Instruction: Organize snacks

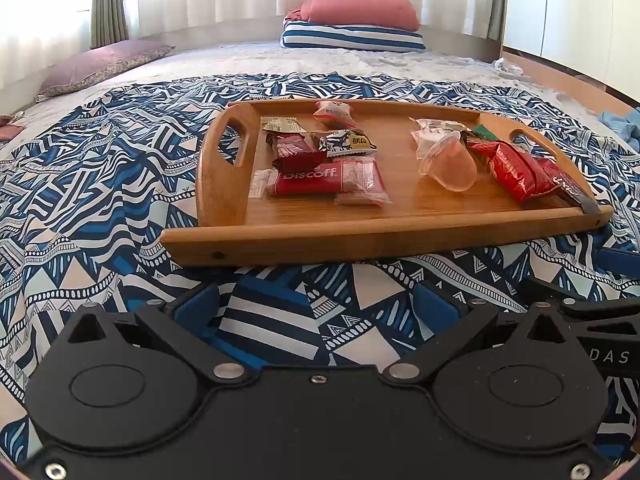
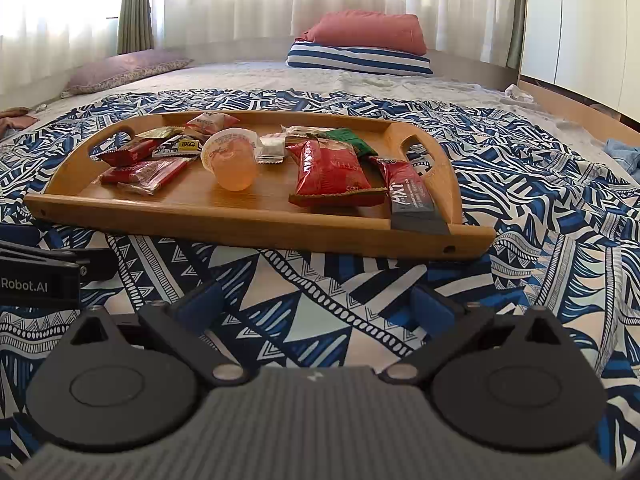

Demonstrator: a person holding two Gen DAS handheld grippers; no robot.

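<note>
A wooden tray (image 1: 312, 246) (image 2: 248, 226) with cut-out handles lies on a blue patterned bedspread. It holds several snacks: a red Biscoff pack (image 1: 316, 182), a clear jelly cup (image 1: 450, 164) (image 2: 232, 162) on its side, a red crinkled bag (image 1: 510, 170) (image 2: 330, 170), a black-and-red stick pack (image 2: 412, 196) over the near rim, a green wrapper (image 2: 352, 140) and small sweets. My left gripper (image 1: 316, 306) stands open just short of the tray's near edge, nothing between its blue fingers. My right gripper (image 2: 316, 304) is also open and empty, near the tray's front right.
The bedspread (image 1: 100, 208) is wrinkled around the tray. A purple pillow (image 1: 100, 64) lies far left; a red pillow on a striped one (image 1: 356, 24) sits at the head of the bed. Curtains hang behind. The left gripper's body (image 2: 36, 276) shows at the right view's left edge.
</note>
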